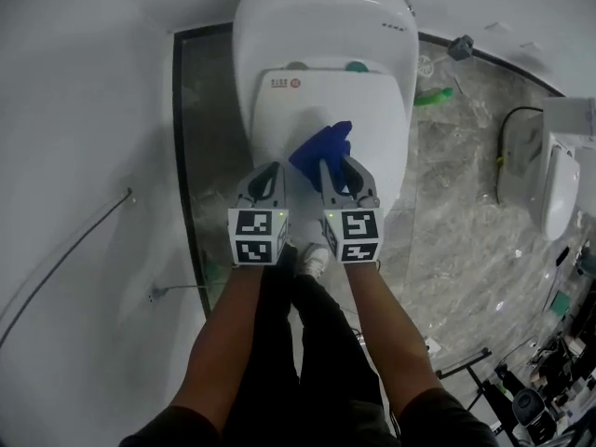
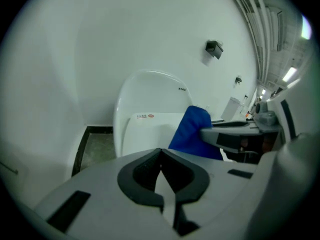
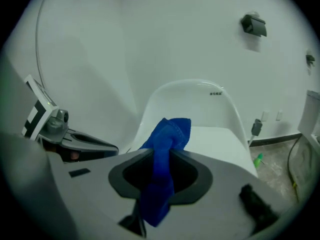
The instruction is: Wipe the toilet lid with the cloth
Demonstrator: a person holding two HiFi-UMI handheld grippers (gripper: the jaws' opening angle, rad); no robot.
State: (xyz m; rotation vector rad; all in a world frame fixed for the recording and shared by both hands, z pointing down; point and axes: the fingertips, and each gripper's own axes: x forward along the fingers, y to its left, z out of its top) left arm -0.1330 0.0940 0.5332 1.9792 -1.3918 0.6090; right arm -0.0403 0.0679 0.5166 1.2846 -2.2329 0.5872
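A white toilet stands against the wall with its lid (image 1: 321, 101) closed and flat. My right gripper (image 1: 335, 162) is shut on a blue cloth (image 1: 323, 147), which bunches out past the fingertips over the front half of the lid. In the right gripper view the blue cloth (image 3: 164, 159) runs pinched through the jaws, with the toilet lid (image 3: 215, 139) beyond. My left gripper (image 1: 273, 168) hovers beside it over the lid's front left, shut with nothing in it. In the left gripper view the jaws meet at the left gripper (image 2: 160, 151), and the cloth (image 2: 192, 131) shows to the right.
A dark floor strip (image 1: 191, 156) runs along the left of the toilet, beside a white wall. A green bottle (image 1: 432, 97) lies on the marble floor to the right. Another white fixture (image 1: 559, 189) with a cable sits at the far right. My legs and a shoe (image 1: 312, 261) are below the grippers.
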